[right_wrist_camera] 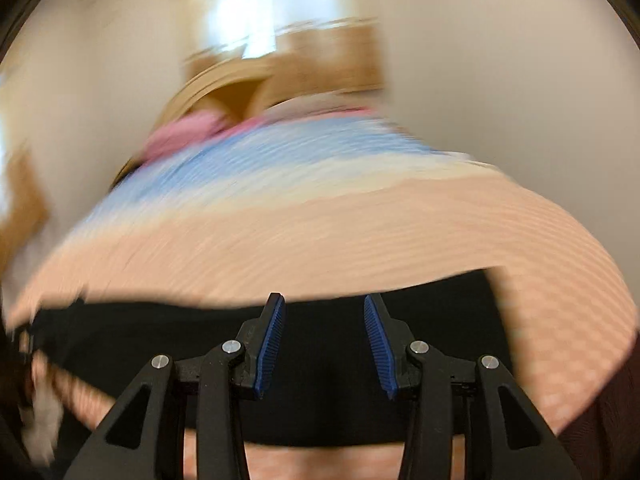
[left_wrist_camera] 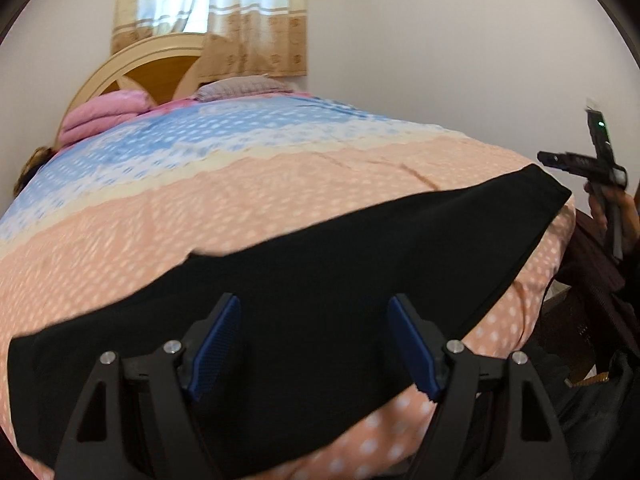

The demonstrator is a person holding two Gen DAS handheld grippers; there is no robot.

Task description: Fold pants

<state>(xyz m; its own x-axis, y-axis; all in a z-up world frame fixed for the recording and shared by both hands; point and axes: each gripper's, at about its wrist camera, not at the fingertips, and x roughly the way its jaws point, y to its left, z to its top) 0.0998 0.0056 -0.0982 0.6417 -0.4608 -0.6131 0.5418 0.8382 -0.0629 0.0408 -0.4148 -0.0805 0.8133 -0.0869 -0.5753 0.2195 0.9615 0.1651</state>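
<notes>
Black pants (left_wrist_camera: 320, 272) lying as a long band across the near edge of the bed (left_wrist_camera: 280, 184), over the peach part of a dotted bedspread (left_wrist_camera: 168, 216), one end reaching toward the bed's right corner. Left claw (left_wrist_camera: 314, 344) hovering above the middle of the band, blue pads (left_wrist_camera: 218, 344) spread wide, gripping nothing. Right claw (right_wrist_camera: 324, 344) likewise spread above the dark cloth, nothing between its pads; right-wrist view heavily smeared, suggesting fast motion. Right claw also showing in the left-wrist view, held up off the bed's right corner in the person's hand (left_wrist_camera: 608, 208), well apart from the fabric.

Pink pillows (left_wrist_camera: 108, 114) and headboard (left_wrist_camera: 152, 68) lying far off, beneath a curtained window (left_wrist_camera: 212, 12).

Probable step: reaching for a grasp on the cloth before a fold.

Risks, as judged from here:
- pinching only the top layer, through a shallow approach, leaving the lower layer behind and skewing the fold;
- catching the bedspread with the fabric, through pads pressing too deep into soft bedding;
- dragging the band off the bed's edge, through a pull toward the person;
- misplacing the right claw, through speed.
</notes>
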